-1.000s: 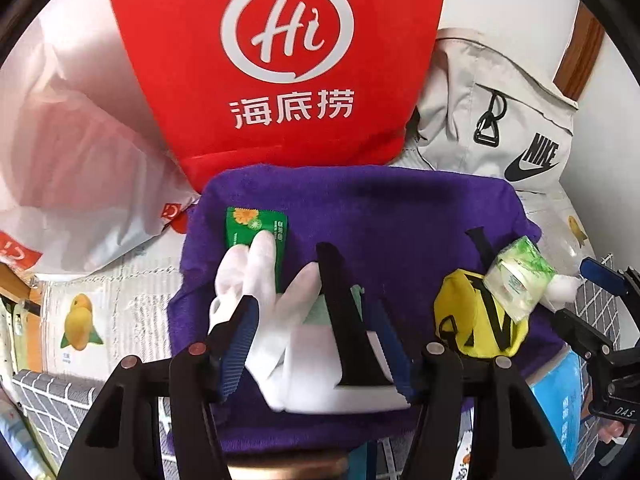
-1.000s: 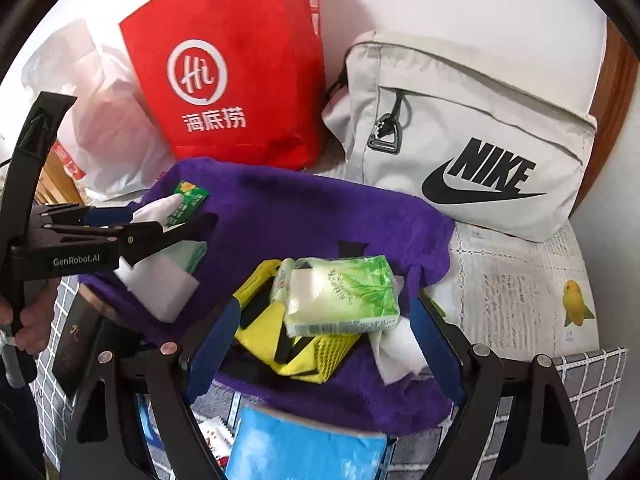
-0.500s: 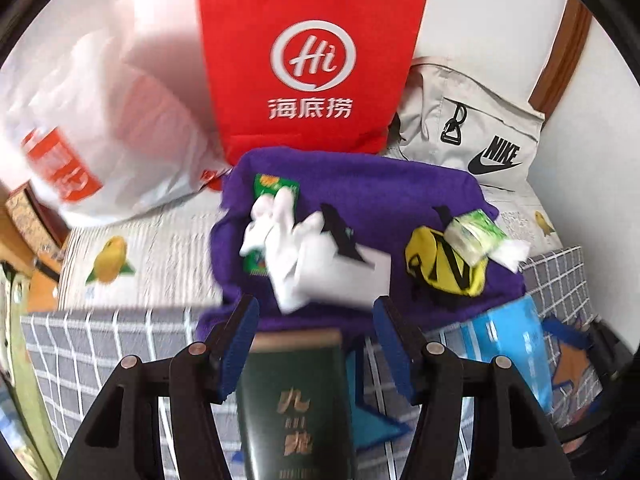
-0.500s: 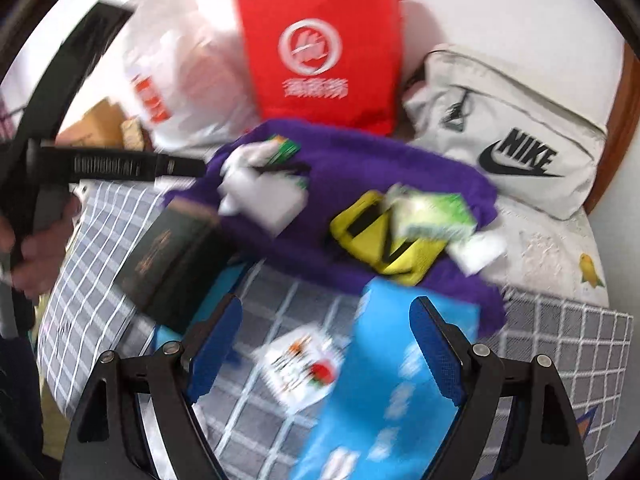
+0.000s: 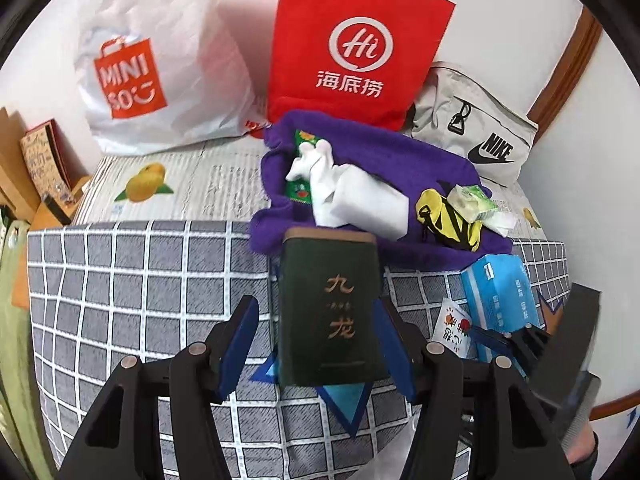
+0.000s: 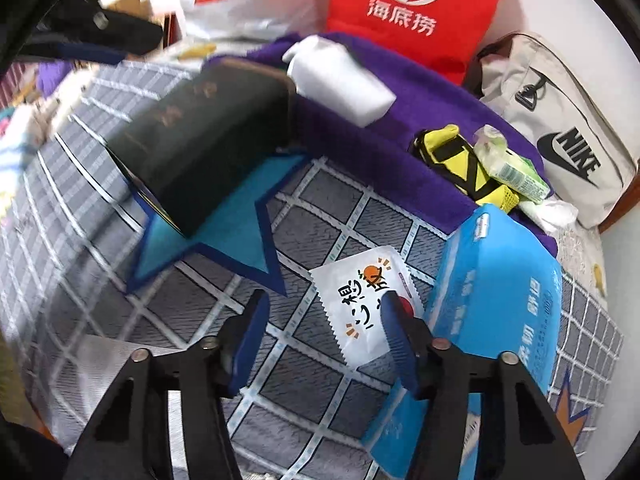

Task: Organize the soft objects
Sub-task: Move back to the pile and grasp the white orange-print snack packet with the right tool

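Observation:
A purple towel (image 5: 400, 160) at the back holds a white cloth (image 5: 352, 196), a yellow pouch (image 5: 436, 216) and a green tissue pack (image 5: 472, 200). My left gripper (image 5: 316, 304) hangs open over a dark green box (image 5: 328, 304) that lies on a blue star shape; its left finger stands clear of the box. My right gripper (image 6: 323, 298) is closing with nothing pressed between its pads. Its right finger hovers over a flat white sachet (image 6: 360, 304) beside a blue tissue pack (image 6: 496, 280). The towel (image 6: 420, 108) lies beyond it.
A red bag (image 5: 360, 48), a white shopping bag (image 5: 160, 60) and a grey Nike bag (image 5: 480, 136) stand along the wall. A grey checked cloth (image 5: 140, 280) covers the near surface. Cardboard boxes (image 5: 36, 160) sit at the far left.
Both grippers have drawn back from the purple towel to the checked cloth. The white cloth and green tissue pack stay on the towel. The right jaws have narrowed.

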